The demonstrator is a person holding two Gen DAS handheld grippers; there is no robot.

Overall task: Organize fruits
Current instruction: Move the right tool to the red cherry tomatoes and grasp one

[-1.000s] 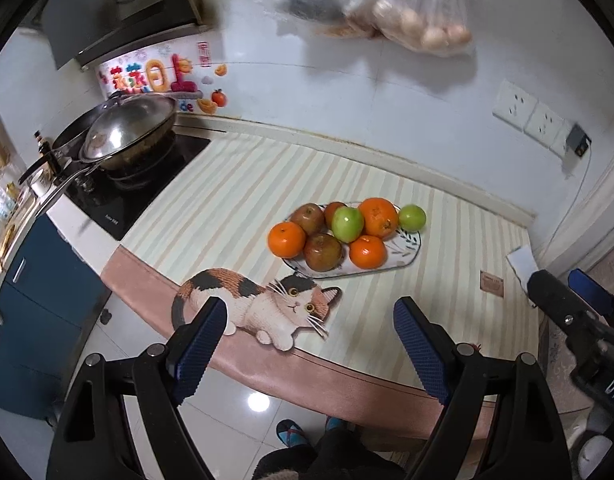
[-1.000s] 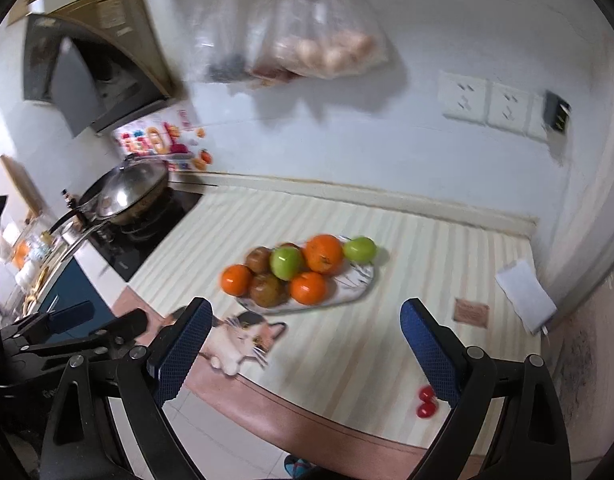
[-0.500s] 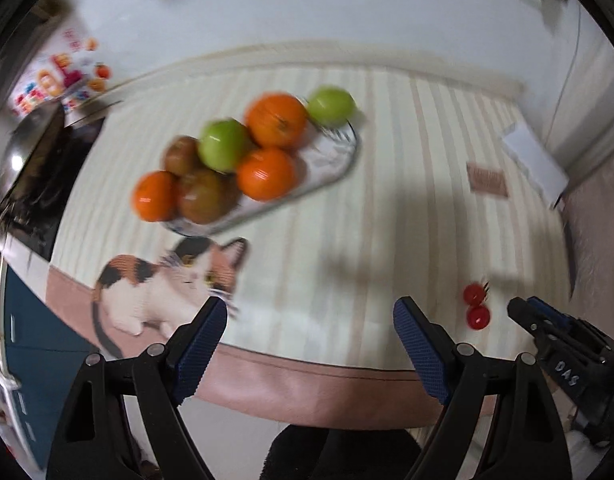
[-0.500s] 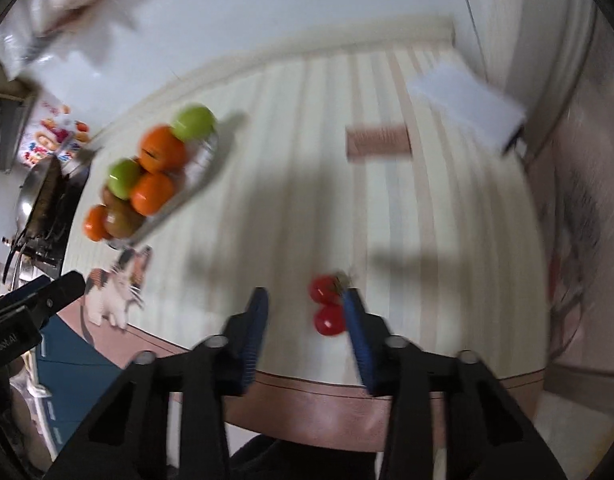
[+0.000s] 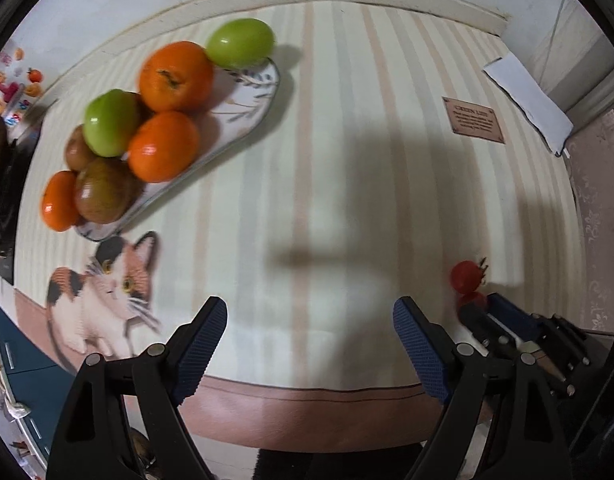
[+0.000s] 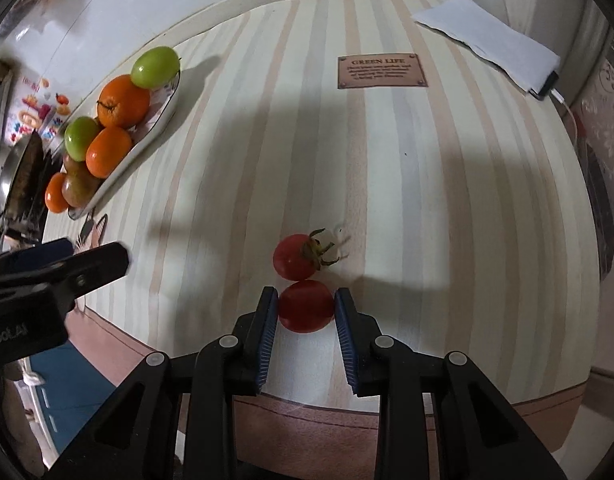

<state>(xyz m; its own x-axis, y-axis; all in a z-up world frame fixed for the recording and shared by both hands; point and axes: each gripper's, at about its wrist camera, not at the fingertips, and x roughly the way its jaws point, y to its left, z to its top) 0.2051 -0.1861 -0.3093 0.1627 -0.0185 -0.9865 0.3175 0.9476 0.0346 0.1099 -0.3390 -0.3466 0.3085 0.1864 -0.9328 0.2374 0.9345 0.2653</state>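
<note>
Right gripper (image 6: 305,307): my pads clamp near tomato (image 6: 305,306), second tomato (image 6: 294,257) touching just ahead. Plate (image 6: 163,114) far ahead-left. Left gripper (image 5: 309,330) wide, empty, nearer plate.

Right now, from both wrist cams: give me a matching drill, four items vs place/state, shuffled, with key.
Items:
1. right gripper
2. left gripper
3. stemmed tomato
4. plate

States:
A. open over bare striped mat, nothing between its fingers
B. loaded with oranges, green fruit and brownish fruit
C. shut on the near tomato
D. free on the mat, just beyond the gripped one

Pairs: 1-C, 2-A, 3-D, 4-B
</note>
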